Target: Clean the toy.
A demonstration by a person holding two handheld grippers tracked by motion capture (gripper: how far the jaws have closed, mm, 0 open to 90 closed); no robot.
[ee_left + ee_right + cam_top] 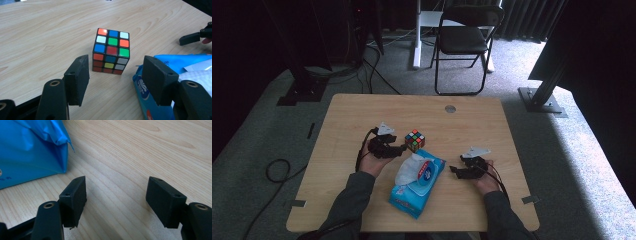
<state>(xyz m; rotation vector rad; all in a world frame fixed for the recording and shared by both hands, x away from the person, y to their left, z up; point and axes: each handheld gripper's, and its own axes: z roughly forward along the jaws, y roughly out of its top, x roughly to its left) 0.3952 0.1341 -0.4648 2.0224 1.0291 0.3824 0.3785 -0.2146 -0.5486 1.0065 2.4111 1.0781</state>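
Cube (111, 51) stands on the table (45, 32) just ahead of the left gripper (117, 75), beyond the tips and a little toward the right-hand jaw, touching neither. Jaws of that gripper stand well apart with nothing between them. A blue wipes pack (175, 67) lies just beside the right-hand jaw and partly behind it.

Risk, by the look of it: a push straight ahead may catch the pack's edge with that jaw and drag it into the cube, or one pad may strike a corner and spin the cube away instead of clamping flat faces.

Cube sits flat, one vertical edge turned toward the jaws, so two side faces slant away; being equal on every side, it has no long axis.

Right gripper (116, 195) hovers low over bare wood, jaws apart and empty, the pack off beyond its left-hand jaw.
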